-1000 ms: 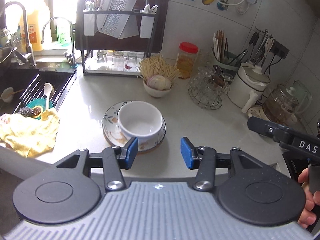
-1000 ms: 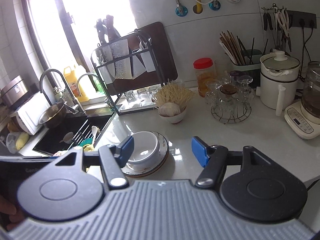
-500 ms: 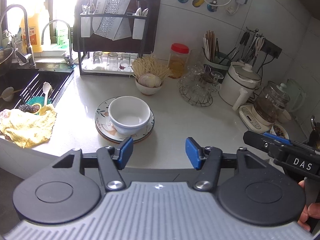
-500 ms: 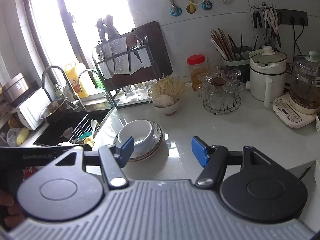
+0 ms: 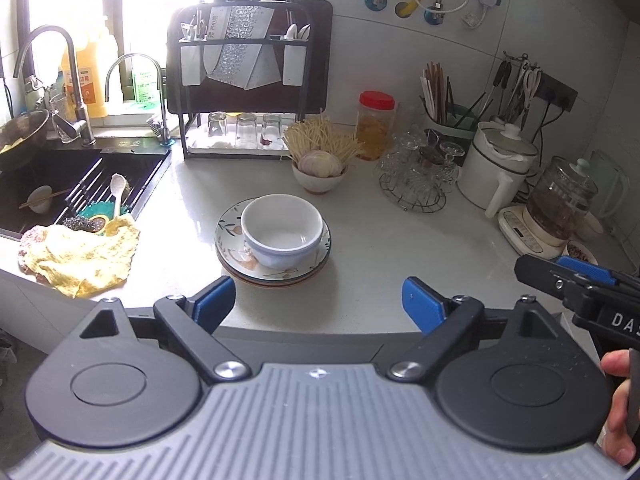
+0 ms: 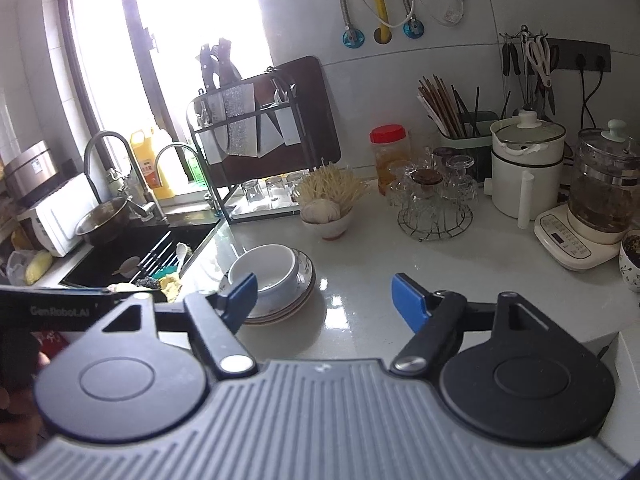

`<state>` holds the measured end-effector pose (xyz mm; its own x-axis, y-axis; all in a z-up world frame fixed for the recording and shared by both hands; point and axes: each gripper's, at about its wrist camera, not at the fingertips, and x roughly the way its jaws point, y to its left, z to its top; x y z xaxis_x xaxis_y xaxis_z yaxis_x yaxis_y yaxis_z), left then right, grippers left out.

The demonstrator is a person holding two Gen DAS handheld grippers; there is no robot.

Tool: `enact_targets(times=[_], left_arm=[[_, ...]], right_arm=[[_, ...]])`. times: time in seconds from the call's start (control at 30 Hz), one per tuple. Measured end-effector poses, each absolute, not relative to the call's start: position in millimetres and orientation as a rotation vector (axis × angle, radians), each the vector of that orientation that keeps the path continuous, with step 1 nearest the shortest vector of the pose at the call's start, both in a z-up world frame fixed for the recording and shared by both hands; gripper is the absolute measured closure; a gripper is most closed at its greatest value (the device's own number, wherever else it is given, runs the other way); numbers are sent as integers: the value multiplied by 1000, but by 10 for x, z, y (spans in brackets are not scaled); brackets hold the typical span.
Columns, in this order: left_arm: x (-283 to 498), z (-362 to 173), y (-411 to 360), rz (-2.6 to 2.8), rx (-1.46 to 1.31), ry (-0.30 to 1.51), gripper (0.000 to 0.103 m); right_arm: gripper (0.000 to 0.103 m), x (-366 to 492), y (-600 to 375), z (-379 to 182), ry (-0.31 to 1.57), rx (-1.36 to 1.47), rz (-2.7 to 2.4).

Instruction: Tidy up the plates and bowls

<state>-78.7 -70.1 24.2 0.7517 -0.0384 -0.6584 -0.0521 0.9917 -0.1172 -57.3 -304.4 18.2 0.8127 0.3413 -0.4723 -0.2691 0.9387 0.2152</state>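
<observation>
A white bowl sits on a small stack of patterned plates on the white counter; the bowl and plates also show in the right wrist view. My left gripper is open and empty, held back above the counter's front edge, short of the plates. My right gripper is open and empty, to the right of the stack, and shows at the right edge of the left wrist view. Its left fingertip overlaps the bowl's near rim in the image.
A yellow cloth lies left of the plates by the black sink. Behind stand a dish rack with glasses, a small bowl with garlic, a wire stand of glassware, a white pot and a glass kettle.
Both grippers have drawn back and up from the plate stack, so it looks smaller and farther. The left jaws have opened wider. Bowl and plates have not moved.
</observation>
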Motion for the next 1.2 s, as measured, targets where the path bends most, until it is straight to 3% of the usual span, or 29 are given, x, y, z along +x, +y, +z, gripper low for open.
enact_targets(times=[0.07, 1.2], left_arm=[[-792, 239, -695, 16, -133, 722, 9], [-937, 64, -783, 26, -94, 771, 7]], right_arm=[[16, -572, -3049, 182, 527, 139, 319], [16, -731, -2968, 51, 582, 129, 269]])
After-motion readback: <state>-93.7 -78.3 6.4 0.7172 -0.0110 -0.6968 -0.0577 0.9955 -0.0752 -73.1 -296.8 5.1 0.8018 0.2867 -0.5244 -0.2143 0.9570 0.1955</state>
